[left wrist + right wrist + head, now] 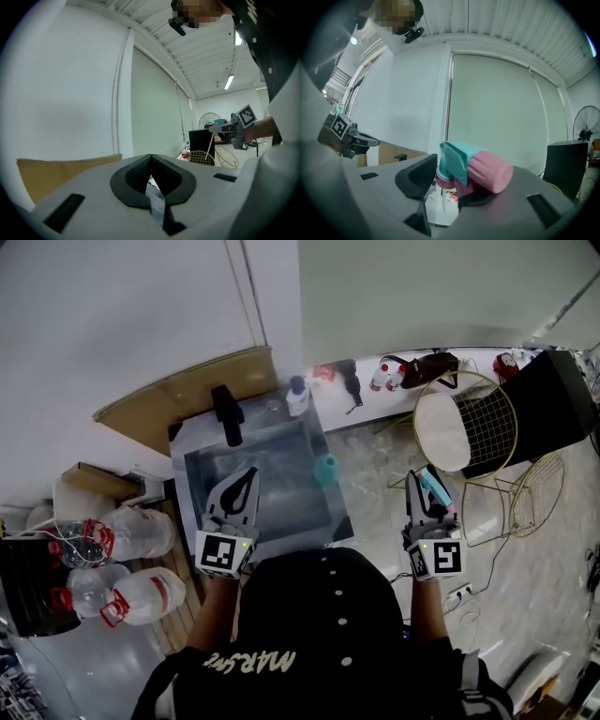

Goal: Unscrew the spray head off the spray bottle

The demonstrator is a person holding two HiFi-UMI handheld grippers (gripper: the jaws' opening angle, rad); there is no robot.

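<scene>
Right gripper (424,482) sits at the right of the head view, out past the edge of the grey surface (281,507), and it's got the spray head (436,489) in its grip. In the right gripper view the fingers (417,176) are clenched on the collar of that spray head (478,166), with the teal trigger body and the pink nozzle cap tipped up and to the right and a thin clear tube hanging below between the fingers. So the spray head is off and up in the right gripper (447,180). The spray bottle (325,470), teal, stands on the surface near its right edge, between the two grippers in the frame and apart from both. Over to the left gripper (246,476), held above the left part of the surface: its own view shows the black fingers (136,176) pressed together at the tips, nothing between them, only a sliver of the surface showing through below where they meet. From that left gripper (151,157) camera the right gripper shows small at the far right. At the top of the surface stand a white bottle with a blue cap (297,397) and a black block (228,415). Big clear water jugs (131,563) lie at lower left, and a gold wire chair (466,432) stands at upper right.
</scene>
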